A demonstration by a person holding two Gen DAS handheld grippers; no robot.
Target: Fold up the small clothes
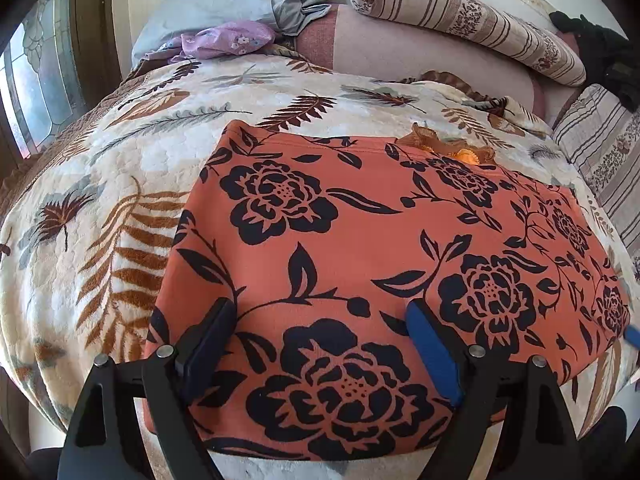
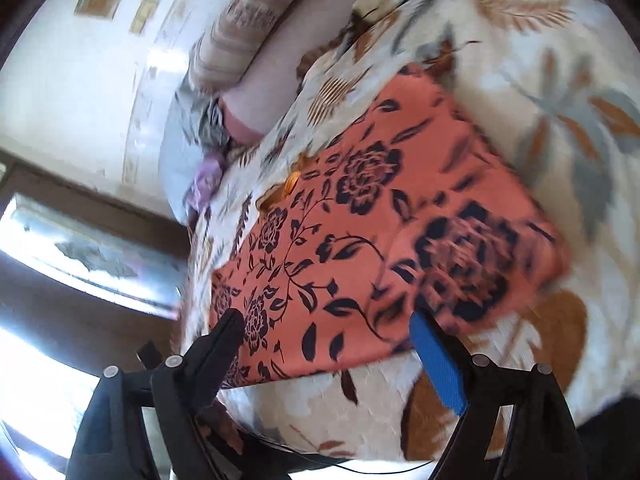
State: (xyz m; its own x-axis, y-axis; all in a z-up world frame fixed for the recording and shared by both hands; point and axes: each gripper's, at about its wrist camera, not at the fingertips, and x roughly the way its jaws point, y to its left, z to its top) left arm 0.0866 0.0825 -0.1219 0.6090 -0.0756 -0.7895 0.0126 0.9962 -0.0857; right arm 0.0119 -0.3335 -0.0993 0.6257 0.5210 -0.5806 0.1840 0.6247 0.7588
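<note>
An orange garment with black flower print (image 1: 360,248) lies spread flat on the leaf-patterned blanket (image 1: 100,200). A ruffled orange trim (image 1: 448,144) shows at its far edge. My left gripper (image 1: 320,312) is open, its fingers wide apart over the garment's near edge. A blue tip of the other gripper (image 1: 632,336) shows at the garment's right edge. In the right wrist view the same garment (image 2: 380,220) lies tilted on the blanket (image 2: 560,80). My right gripper (image 2: 326,320) is open over the garment's near side, holding nothing.
Striped pillows (image 1: 460,16), a grey cloth (image 1: 296,0) and a purple floral cloth (image 1: 224,40) lie at the head of the bed. A dark item (image 1: 600,48) sits at the far right. A window (image 1: 36,80) is on the left.
</note>
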